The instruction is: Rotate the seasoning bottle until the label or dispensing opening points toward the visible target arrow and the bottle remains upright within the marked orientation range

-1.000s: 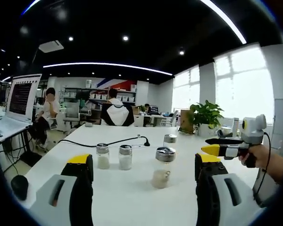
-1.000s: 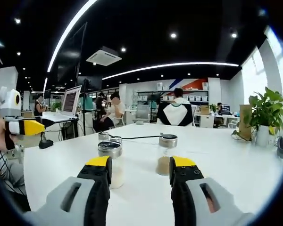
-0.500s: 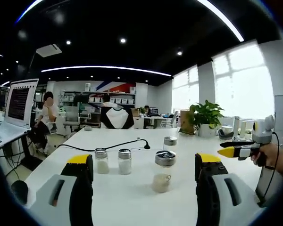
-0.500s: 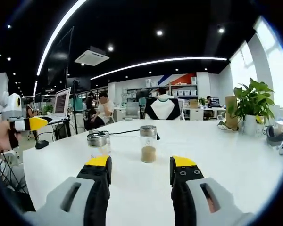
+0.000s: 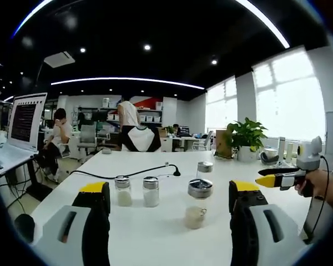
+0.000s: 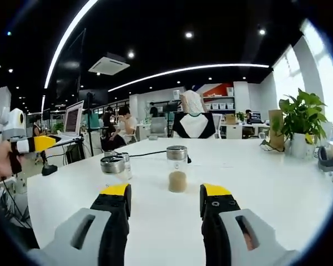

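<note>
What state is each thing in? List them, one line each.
Left gripper: open, holding nothing.
Right gripper: open, holding nothing.
Nearest bottle: upright, lid on, partly filled with pale powder.
Two small shakers: upright, capped, side by side.
Far bottle: upright, capped.
Brown-spice bottle: upright, capped, standing free.
Cable: lying loose on the table.

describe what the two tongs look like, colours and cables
Both tongs, left and right, have light grey bodies with dark slots, black jaws and yellow tips. Seen from the side, each carries a white camera box on top and trails a thin dark cable.
</note>
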Motion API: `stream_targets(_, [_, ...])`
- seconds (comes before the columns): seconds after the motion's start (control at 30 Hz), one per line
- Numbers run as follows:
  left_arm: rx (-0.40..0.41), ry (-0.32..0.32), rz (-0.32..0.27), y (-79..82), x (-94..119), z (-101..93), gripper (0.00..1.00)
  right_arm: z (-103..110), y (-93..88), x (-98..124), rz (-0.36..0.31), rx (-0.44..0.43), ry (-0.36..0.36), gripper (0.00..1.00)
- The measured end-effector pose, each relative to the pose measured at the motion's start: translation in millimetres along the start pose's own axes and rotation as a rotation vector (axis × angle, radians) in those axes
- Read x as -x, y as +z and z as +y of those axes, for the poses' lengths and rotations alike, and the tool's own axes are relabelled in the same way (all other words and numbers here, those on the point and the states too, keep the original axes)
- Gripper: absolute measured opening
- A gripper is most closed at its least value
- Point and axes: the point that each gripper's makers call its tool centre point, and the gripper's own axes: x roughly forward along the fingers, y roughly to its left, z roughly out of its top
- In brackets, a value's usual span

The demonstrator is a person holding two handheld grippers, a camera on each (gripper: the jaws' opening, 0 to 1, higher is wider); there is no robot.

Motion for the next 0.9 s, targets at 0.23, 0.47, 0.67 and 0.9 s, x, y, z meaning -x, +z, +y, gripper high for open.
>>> stream_targets(0.23, [0.000,0.010,-0.002,1.7,1.9,4.4,0.93,-3.9,13.6,-25.1,-0.021,0.037,0.012,0.49])
stream_targets(0.47, [0.005,0.018,0.002,1.1,5.9,6.4,0.93,-16.3,22.3,-57.0,-0.032,0.081,0.018,0.49])
stream_targets(0.67, [0.007,0.019,0.009,-0.9,8.2,6.6,0.92,-28.7,16.7,-88.2,-0.022,0.111,0.015,0.49])
stream_targets(0.9, [0.011,0.020,0.015,-1.1,8.6,8.4,0.92,-38.0,6.1,-119.9,-0.026,0.073,0.019,0.48])
